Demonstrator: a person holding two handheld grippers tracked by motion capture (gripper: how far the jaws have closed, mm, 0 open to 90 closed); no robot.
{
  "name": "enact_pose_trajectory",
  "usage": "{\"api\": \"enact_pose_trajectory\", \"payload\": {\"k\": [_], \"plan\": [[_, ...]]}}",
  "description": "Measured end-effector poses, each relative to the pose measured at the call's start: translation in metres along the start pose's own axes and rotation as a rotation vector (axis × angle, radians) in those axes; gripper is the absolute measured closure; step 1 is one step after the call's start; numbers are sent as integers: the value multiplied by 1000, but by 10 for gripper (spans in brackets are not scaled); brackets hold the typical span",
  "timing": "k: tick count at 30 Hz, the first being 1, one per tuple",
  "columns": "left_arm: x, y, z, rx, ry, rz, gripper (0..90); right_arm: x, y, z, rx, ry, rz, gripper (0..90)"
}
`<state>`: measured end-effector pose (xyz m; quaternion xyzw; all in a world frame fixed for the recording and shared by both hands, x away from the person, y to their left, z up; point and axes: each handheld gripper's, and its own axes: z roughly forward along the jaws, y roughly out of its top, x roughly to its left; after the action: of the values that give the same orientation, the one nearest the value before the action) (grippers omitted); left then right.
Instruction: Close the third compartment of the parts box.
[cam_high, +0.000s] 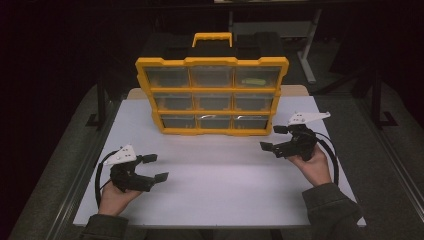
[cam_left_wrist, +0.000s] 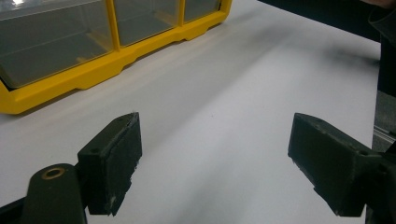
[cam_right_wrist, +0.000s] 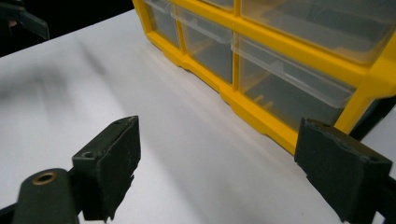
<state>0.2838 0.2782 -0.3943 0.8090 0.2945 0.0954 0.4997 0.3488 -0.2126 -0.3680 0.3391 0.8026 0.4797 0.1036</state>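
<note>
Yellow drawer organizer (cam_high: 212, 95) upright on white table (cam_high: 215, 190), both grippers' jaws released, well apart from it.

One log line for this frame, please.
left gripper: open, empty | right gripper: open, empty, near organizer | drawers shut | table

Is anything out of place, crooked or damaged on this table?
Nothing stands out. The yellow drawer organizer stands upright and square on the white table, drawers shut. Both hand-held grippers, left and right, are open, empty.
</note>
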Motion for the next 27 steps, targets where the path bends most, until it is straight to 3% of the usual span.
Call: {"api": "enact_pose_trajectory", "payload": {"k": [10, 27], "plan": [[0, -2, -2, -20, 10, -10, 177, 0, -19, 1, 2, -13, 2, 136], [2, -13, 0, -3, 20, -24, 177, -2, -46, -5, 5, -44, 31, 136]]}}
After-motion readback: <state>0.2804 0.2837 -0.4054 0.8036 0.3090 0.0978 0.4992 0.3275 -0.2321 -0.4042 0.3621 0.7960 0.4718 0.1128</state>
